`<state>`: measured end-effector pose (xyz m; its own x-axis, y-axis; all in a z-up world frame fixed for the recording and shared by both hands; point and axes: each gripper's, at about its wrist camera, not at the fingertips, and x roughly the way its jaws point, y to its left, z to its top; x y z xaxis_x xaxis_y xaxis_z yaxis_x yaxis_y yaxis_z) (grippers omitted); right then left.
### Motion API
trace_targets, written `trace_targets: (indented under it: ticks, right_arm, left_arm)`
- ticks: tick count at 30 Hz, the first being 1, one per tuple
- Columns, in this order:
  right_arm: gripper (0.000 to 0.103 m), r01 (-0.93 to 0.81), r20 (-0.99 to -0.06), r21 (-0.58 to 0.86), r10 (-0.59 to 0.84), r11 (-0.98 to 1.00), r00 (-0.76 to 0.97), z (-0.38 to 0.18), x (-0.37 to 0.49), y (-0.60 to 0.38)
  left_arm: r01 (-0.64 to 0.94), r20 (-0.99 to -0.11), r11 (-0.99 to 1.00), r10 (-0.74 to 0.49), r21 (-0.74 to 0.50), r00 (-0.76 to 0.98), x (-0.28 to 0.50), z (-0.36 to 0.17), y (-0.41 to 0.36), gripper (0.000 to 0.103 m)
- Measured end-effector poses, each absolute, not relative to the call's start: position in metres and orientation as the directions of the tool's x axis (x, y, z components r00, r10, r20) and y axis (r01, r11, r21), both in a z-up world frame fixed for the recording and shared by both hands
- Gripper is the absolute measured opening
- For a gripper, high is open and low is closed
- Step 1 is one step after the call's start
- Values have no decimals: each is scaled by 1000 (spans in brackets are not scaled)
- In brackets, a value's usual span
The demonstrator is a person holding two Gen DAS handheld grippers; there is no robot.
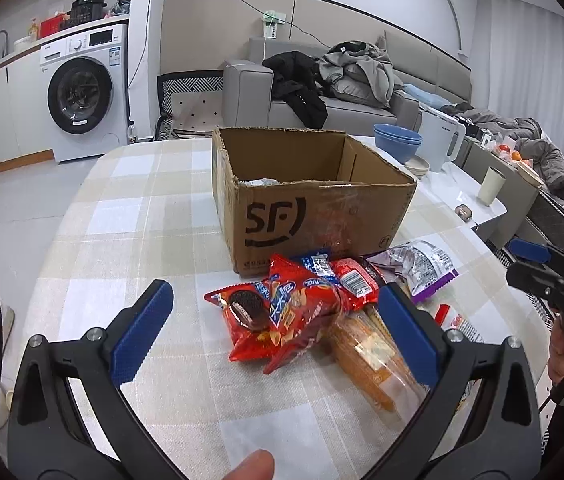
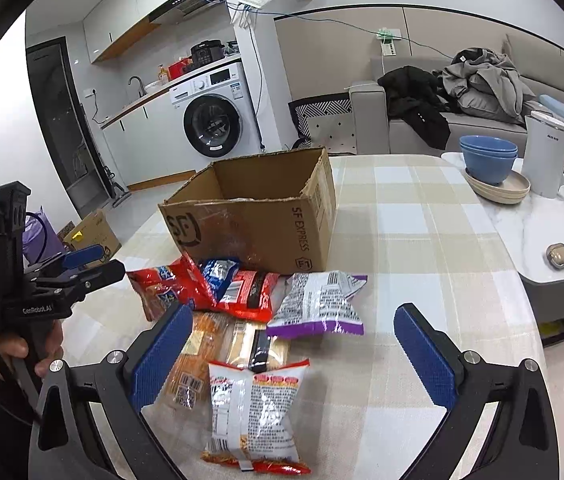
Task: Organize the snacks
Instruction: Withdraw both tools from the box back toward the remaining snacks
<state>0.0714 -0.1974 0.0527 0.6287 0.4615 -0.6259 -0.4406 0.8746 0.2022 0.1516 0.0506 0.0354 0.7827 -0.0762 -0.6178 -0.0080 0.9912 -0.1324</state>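
Snack packets are heaped in front of an open cardboard box on a checked tablecloth, with both grippers held wide above them.

The table [image 2: 410, 240] is covered by a pale plaid cloth, and the cardboard box [image 1: 322, 216] stands upright near its middle, top flaps gone; something pale is glimpsed inside but cannot be identified. Just in front of the box the snacks are piled touching one another: a red cookie packet [image 1: 282, 312], an orange-wrapped pack [image 1: 366, 360], a purple-and-white packet [image 2: 318, 304], and a white-and-red packet [image 2: 253, 412] nearest the right camera. The left gripper [image 1: 277, 332] is spread wide around the red packet, nothing gripped. The right gripper [image 2: 294, 356] is likewise spread wide over the pile, empty. Blue bowls [image 2: 488, 158] and a white kettle [image 2: 550, 160] are set well apart at the far edge.
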Motion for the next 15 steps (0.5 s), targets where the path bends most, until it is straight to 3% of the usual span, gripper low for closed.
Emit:
trace_targets:
  ticks: [15]
  right_arm:
    - [103,-429,-693,202,437,881,573,26,51,-194]
  left_arm:
    - [-13,-649,992,-72,-124,757,134,21,46,102]
